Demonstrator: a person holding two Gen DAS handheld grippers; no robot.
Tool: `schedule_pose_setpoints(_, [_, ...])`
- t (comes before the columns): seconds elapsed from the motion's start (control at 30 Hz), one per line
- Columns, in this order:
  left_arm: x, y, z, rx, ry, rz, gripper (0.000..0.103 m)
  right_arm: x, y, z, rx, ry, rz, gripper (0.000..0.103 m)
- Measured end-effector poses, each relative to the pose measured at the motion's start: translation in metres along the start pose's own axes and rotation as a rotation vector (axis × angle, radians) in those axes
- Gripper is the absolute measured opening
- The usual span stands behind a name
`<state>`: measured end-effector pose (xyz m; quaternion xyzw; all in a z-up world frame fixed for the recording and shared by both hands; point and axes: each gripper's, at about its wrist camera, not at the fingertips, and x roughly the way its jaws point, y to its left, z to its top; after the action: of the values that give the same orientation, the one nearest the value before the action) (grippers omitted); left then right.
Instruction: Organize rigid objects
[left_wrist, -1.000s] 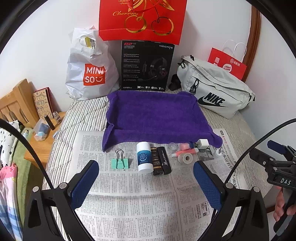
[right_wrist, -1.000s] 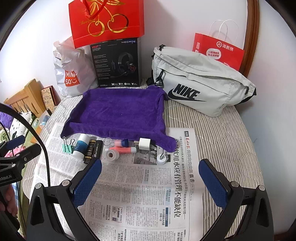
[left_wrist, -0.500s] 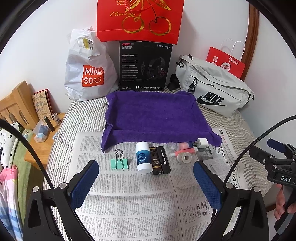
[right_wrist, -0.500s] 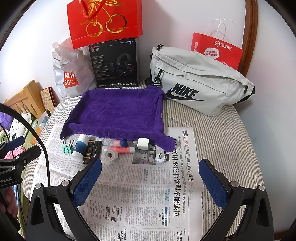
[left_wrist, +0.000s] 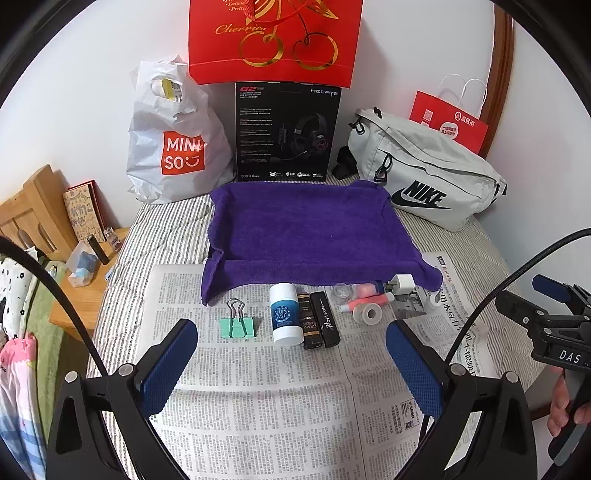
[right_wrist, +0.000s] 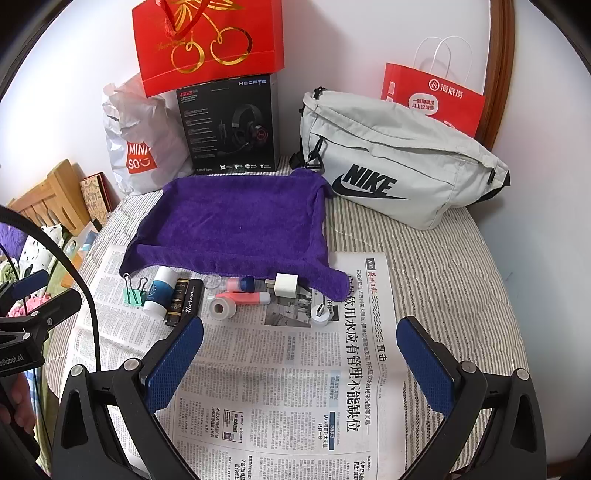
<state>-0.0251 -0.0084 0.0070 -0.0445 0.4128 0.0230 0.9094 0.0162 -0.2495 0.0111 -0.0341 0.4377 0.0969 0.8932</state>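
A row of small objects lies on a newspaper (left_wrist: 258, 387) just in front of a purple towel (left_wrist: 310, 229): a green binder clip (left_wrist: 237, 326), a white bottle with a blue label (left_wrist: 284, 314), two black tubes (left_wrist: 318, 319), a tape roll (left_wrist: 367, 313), a pink tube (right_wrist: 242, 297), a white charger (right_wrist: 286, 286) and a small white plug (right_wrist: 320, 315). My left gripper (left_wrist: 291, 365) is open and empty, hovering above the newspaper short of the bottle. My right gripper (right_wrist: 301, 358) is open and empty, short of the white plug.
At the back stand a white Miniso bag (left_wrist: 170, 147), a black headset box (left_wrist: 288, 129) with a red gift bag (left_wrist: 273, 37) on it, a grey Nike bag (right_wrist: 399, 162) and a red paper bag (right_wrist: 432, 99). A wooden nightstand (left_wrist: 74, 291) is at the left.
Both views have shifted slightly: the objects sit a little lower and nearer in the frames. Both grippers stay open and nothing on the bed has moved.
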Motion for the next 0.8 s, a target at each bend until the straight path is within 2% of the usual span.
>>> schedule_pose_setpoints(0.5, [0.016,0.004,0.004,0.005,0.018,0.002,0.103,0.01,-0.004,0.004,0.004,0.011,0.001,0.103])
schedule_pose_setpoints(0.8, [0.056,0.022,-0.005,-0.013,0.078,0.019,0.102,0.032,-0.007,0.002,0.002,0.054,0.006,0.103])
